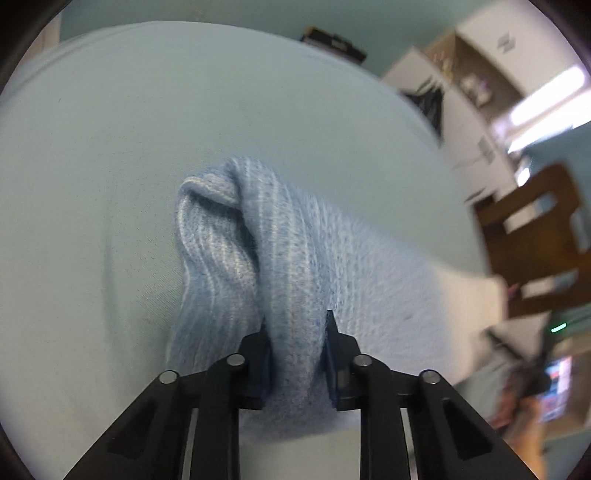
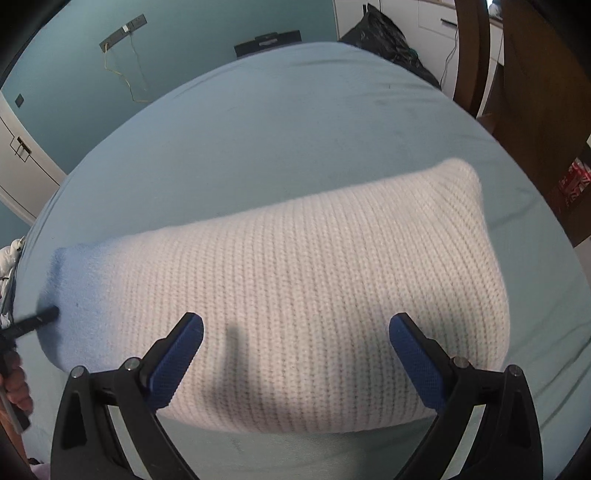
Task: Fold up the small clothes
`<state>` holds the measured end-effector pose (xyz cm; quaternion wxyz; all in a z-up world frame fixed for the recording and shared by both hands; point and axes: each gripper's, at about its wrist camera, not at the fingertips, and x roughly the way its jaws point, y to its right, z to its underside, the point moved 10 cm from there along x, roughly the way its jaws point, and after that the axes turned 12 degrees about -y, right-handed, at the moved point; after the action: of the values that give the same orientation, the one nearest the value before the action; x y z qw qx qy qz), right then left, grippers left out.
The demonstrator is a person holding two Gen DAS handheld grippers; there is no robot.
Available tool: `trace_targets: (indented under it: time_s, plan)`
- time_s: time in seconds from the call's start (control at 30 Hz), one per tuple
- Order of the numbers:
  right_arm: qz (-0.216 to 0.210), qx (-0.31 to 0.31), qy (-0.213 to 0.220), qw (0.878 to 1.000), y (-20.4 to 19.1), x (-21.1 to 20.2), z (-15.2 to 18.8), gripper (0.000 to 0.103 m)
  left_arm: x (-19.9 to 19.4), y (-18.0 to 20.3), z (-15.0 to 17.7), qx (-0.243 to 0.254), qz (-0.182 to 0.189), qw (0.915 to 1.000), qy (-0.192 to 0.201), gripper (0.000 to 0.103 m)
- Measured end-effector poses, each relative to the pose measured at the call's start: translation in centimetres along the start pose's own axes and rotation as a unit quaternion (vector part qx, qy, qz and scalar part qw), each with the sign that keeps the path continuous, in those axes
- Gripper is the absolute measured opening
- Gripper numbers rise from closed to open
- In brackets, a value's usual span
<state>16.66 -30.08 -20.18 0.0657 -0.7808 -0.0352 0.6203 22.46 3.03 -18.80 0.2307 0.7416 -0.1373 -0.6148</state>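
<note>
A small knit garment, white with a light blue end, lies on a pale blue sheet. In the right wrist view the knit garment [image 2: 314, 295] stretches flat across the middle. My right gripper [image 2: 295, 328] is open, its blue pads just above the white part, holding nothing. My left gripper [image 1: 297, 325] is shut on a bunched fold of the garment's blue end [image 1: 258, 243] and lifts it off the sheet. The left gripper's tip [image 2: 44, 315] shows at the blue end in the right wrist view.
The pale blue sheet [image 2: 295, 129] covers the whole work surface. A wooden chair [image 1: 535, 236] stands beyond its right edge. A black bag [image 2: 384, 33] and a dark box [image 2: 267, 40] sit past the far edge. White cupboards [image 2: 22, 155] are at the left.
</note>
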Motion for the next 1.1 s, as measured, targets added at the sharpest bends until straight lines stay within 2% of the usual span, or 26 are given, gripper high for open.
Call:
trace_targets:
  time_s: [0.1, 0.17, 0.2, 0.27, 0.3, 0.37, 0.43, 0.47, 0.5, 0.53, 0.57, 0.63, 0.67, 0.73, 0.8, 0.83, 0.87, 0.9, 0.93, 0.97, 1.0, 1.03, 1.1]
  plan:
    - [-0.021, -0.006, -0.007, 1.0, -0.9, -0.2, 0.4, 0.093, -1.8, 1.2, 0.4, 0.018, 0.016, 0.9994, 0.023, 0.016]
    - [-0.043, -0.019, 0.014, 0.999, -1.6, -1.4, -0.3, 0.093, -1.3, 0.6, 0.5, -0.007, 0.024, 0.9996, 0.016, 0.016]
    - [-0.041, -0.03, 0.031, 0.998, -1.9, -2.0, -0.7, 0.093, -0.4, -0.3, 0.0, -0.017, 0.006, 0.9998, 0.007, 0.016]
    - [-0.017, -0.045, 0.043, 0.998, -2.3, -2.2, -0.8, 0.093, 2.0, -2.6, 0.3, -0.043, -0.012, 0.9988, -0.019, 0.018]
    - [-0.009, -0.052, 0.036, 0.998, -2.5, -1.7, -0.6, 0.093, 3.0, -3.2, 0.8, -0.058, -0.008, 0.9978, -0.031, 0.025]
    - [0.018, -0.066, 0.027, 0.997, -2.4, -0.6, -0.4, 0.093, 2.4, -3.6, 0.5, -0.086, 0.011, 0.9958, -0.031, 0.03]
    - [0.054, -0.085, 0.031, 0.994, -2.1, 0.1, -0.5, 0.093, 0.2, -3.6, 0.3, -0.096, -0.037, 0.9944, -0.022, 0.039]
    - [0.069, -0.09, 0.032, 0.993, -2.0, 0.1, -0.6, 0.093, -1.8, -3.3, -0.1, -0.079, -0.094, 0.9924, -0.001, 0.051]
    - [0.072, -0.089, 0.036, 0.993, -1.9, -0.1, -0.7, 0.093, -3.5, -2.6, -0.5, -0.057, -0.137, 0.9887, 0.023, 0.077]
    - [0.067, -0.086, 0.042, 0.993, -2.0, -0.5, -0.8, 0.093, -5.4, -1.0, -1.0, -0.025, -0.175, 0.9824, 0.059, 0.091]
    - [0.048, -0.081, 0.054, 0.994, -2.5, -1.3, -1.1, 0.093, -6.8, 1.1, -1.4, 0.006, -0.193, 0.9761, 0.099, 0.103]
    - [0.019, -0.081, 0.072, 0.994, -3.8, -2.4, -1.7, 0.093, -7.6, 5.5, -1.9, 0.067, -0.196, 0.9673, 0.147, 0.103]
    - [0.012, -0.09, 0.077, 0.993, -4.6, -2.5, -1.9, 0.093, -7.0, 7.0, -2.0, 0.082, -0.197, 0.9662, 0.145, 0.103]
    - [0.018, -0.127, 0.083, 0.988, -6.7, -2.6, -2.0, 0.093, -3.9, 9.5, -2.3, 0.103, -0.2, 0.9659, 0.129, 0.103]
    - [0.03, -0.149, 0.08, 0.985, -7.8, -1.8, -1.8, 0.093, -0.5, 9.7, -2.2, 0.111, -0.208, 0.9657, 0.108, 0.103]
    - [0.035, -0.153, 0.073, 0.985, -8.1, -1.3, -1.6, 0.093, 2.6, 9.5, -2.1, 0.107, -0.214, 0.9674, 0.085, 0.103]
    - [0.036, -0.154, 0.06, 0.986, -7.8, -0.2, -1.8, 0.093, 5.2, 9.4, -1.6, 0.103, -0.22, 0.9682, 0.061, 0.103]
    - [0.035, -0.153, 0.037, 0.987, -7.6, 1.4, -1.6, 0.093, 8.8, 8.2, -0.8, 0.096, -0.239, 0.9662, 0.015, 0.103]
    - [0.043, -0.156, 0.001, 0.987, -7.3, 3.5, -0.9, 0.094, 10.4, 7.2, -0.8, 0.098, -0.26, 0.9604, 0.014, 0.103]
    - [0.056, -0.163, -0.013, 0.985, -7.0, 4.7, -0.7, 0.098, 10.5, 7.4, -0.9, 0.112, -0.267, 0.9557, 0.053, 0.103]
    - [0.074, -0.18, 0.002, 0.981, -7.0, 5.4, -0.5, 0.102, 10.1, 7.8, -0.9, 0.129, -0.269, 0.9502, 0.09, 0.103]
    - [0.083, -0.195, 0.019, 0.977, -7.2, 5.5, -0.5, 0.102, 10.3, 7.7, -0.8, 0.137, -0.273, 0.948, 0.09, 0.103]
    - [0.081, -0.196, 0.019, 0.977, -7.3, 5.8, -0.8, 0.102, 10.2, 7.5, -1.1, 0.128, -0.26, 0.9536, 0.082, 0.103]
